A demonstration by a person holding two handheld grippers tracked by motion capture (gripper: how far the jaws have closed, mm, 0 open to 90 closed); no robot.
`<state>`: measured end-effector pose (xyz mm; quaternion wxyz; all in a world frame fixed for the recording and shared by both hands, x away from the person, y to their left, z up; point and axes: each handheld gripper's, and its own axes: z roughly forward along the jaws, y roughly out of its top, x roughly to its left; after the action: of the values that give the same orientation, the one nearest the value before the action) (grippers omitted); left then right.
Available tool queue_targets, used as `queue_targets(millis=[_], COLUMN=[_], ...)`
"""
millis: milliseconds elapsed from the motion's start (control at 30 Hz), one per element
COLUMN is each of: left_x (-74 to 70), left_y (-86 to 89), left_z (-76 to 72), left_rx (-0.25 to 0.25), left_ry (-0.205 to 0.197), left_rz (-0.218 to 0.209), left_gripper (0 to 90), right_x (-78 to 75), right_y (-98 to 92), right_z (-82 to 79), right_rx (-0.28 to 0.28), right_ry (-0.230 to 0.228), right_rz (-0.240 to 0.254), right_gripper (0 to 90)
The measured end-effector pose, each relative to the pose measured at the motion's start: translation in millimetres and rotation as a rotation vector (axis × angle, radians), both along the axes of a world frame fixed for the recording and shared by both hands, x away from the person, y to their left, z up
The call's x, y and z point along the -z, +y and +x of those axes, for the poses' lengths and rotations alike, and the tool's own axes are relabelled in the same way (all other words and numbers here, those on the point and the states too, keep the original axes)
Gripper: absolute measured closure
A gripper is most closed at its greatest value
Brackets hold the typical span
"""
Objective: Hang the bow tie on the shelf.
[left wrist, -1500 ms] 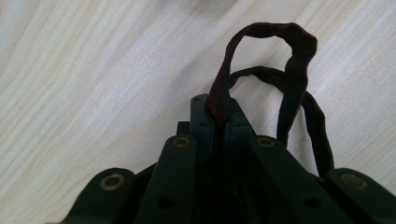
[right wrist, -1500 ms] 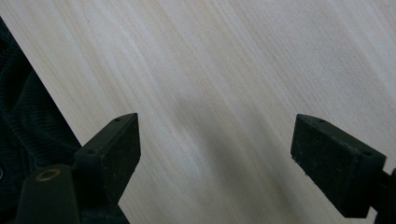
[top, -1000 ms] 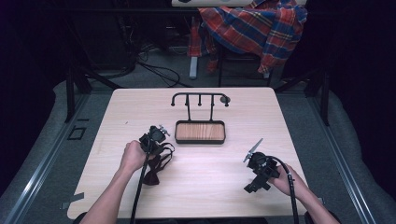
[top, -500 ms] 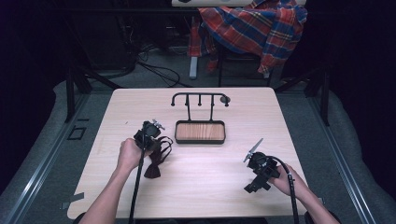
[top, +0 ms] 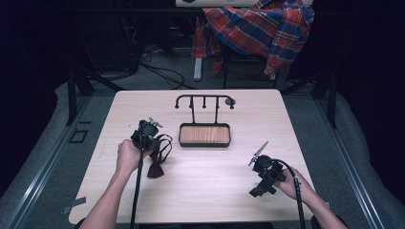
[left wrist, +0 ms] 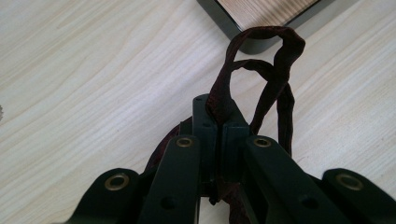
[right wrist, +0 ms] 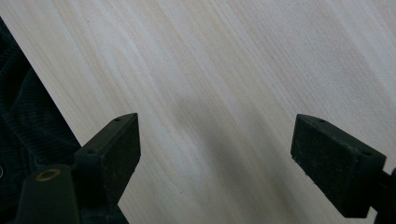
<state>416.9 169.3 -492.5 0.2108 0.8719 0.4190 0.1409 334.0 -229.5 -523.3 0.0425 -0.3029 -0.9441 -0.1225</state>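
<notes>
The left gripper is clamped on the dark maroon fabric bow tie's strap, seemingly mid-lift toward the black metal hook stand, while the right gripper gapes wide over bare table

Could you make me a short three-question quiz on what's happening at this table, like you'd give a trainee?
1. True or false: the left gripper is shut on the dark red strap.
2. What stands behind the wooden tray?
A) a cup
B) a black rack with hooks
C) a lamp
3. How do the jaws of the right gripper stand, and what lies between them?

Key:
1. True; its jaws pinch the strap, whose loops hang out beyond the tips.
2. B.
3. Wide open, with nothing between them but bare table.
</notes>
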Motion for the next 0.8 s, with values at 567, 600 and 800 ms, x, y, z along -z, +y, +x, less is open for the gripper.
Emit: queue_targets(millis=[567,600,800], left_x=[-10.4,-11.5,-15.1], left_y=[-0.3,-0.8,-2.6], left_z=[0.8,1.0,0.9], left_rx=[-0.018,-0.019,-0.012], left_ry=[-0.041,-0.042,-0.055], left_rz=[-0.012,-0.009,-0.009], left_gripper=[88.0,87.9,88.0], right_x=[0.2,0.2,-0.2], right_y=[0.3,0.2,0.2], right_z=[-0.9,-0.9,-1.3], right_rx=[0.000,-0.002,0.002], right_ry=[0.002,0.003,0.002], right_rz=[0.005,0.004,0.002], right_gripper=[15.9,15.9,15.8])
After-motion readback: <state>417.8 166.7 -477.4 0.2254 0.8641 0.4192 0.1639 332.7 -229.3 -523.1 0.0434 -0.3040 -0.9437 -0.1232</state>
